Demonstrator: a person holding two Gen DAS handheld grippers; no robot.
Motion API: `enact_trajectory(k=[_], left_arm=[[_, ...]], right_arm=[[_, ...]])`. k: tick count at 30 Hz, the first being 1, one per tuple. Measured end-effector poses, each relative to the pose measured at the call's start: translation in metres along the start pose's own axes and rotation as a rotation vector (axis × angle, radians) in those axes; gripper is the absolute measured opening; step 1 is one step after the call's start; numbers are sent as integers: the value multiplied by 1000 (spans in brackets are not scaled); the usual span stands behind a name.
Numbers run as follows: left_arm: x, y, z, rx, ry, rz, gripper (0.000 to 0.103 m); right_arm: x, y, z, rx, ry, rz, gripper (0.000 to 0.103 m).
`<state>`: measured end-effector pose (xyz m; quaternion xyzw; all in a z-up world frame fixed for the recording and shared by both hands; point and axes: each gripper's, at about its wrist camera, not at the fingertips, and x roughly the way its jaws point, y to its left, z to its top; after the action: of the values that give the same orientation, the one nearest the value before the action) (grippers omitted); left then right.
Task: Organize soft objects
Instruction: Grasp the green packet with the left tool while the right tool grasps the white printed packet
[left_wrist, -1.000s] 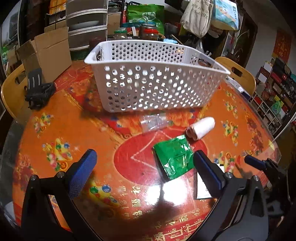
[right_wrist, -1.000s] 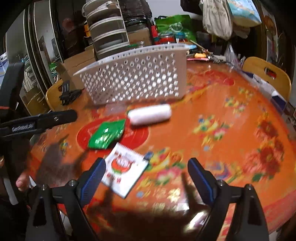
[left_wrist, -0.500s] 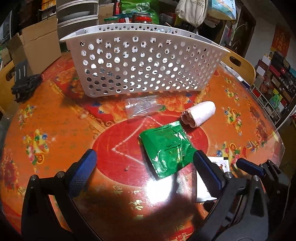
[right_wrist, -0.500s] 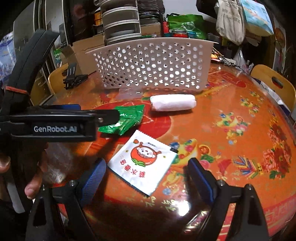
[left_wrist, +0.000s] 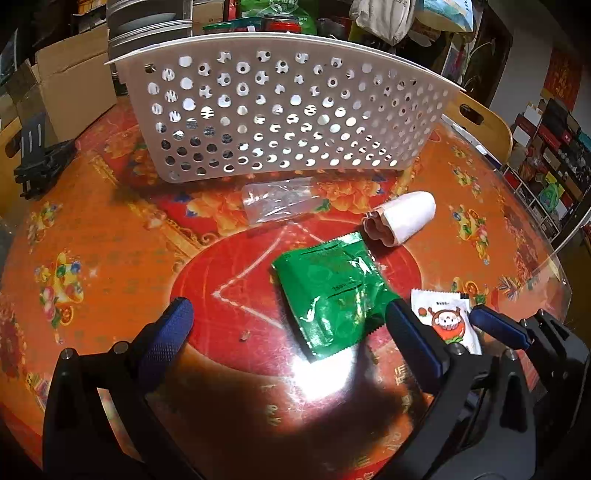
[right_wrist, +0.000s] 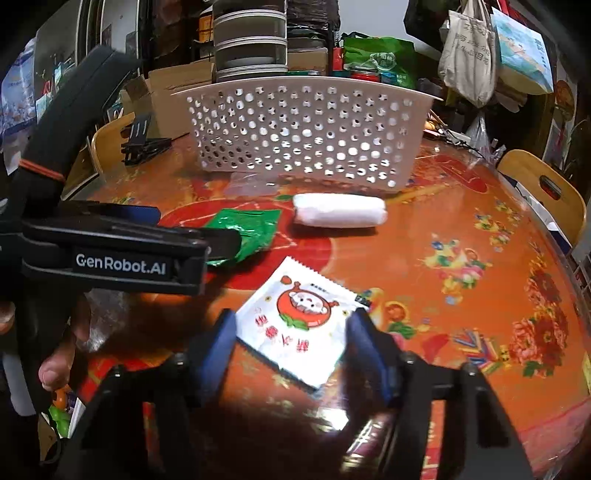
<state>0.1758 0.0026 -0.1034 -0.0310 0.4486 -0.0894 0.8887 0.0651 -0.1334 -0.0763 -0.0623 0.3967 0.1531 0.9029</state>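
Note:
A green foil packet lies on the table between my open left gripper's fingers, nearer the right finger; it also shows in the right wrist view. A white sachet with a red cartoon lies flat between the fingers of my right gripper, whose jaws have narrowed around it without clearly touching; the sachet shows in the left wrist view. A rolled white towel and a clear plastic bag lie before the white perforated basket.
The round table has a red-orange flowered glass top. A black clip stand sits at the far left. Cardboard boxes, jars and bags crowd behind the basket. A wooden chair stands at the right edge.
Both grippers moved forward and lower toward the packets. The right gripper's jaws narrowed around the white sachet. The left gripper stayed open over the green packet.

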Motion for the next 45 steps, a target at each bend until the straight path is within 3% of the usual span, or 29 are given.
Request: enact_trajectory(k=[5, 18, 21, 23, 25, 38, 45], left_arm=[[4, -11, 2, 26, 8, 3, 103], [15, -24, 2, 66, 24, 31, 102], [14, -29, 0, 88, 10, 45, 92], [12, -30, -1, 98, -6, 43, 78], [9, -30, -3, 101, -24, 44, 70], [0, -23, -9, 95, -52, -9, 42], [-2, -18, -11, 76, -60, -29, 36]], right_arm=[[-4, -7, -3, 5, -6, -1, 52], [-9, -22, -8, 42, -22, 15, 52], [-10, -22, -9, 40, -24, 18, 52], [-10, -23, -9, 41, -25, 23, 52], [-11, -23, -9, 42, -26, 26, 52], [-10, -22, -8, 42, -17, 21, 52], [-10, -23, -6, 52, -11, 25, 51]])
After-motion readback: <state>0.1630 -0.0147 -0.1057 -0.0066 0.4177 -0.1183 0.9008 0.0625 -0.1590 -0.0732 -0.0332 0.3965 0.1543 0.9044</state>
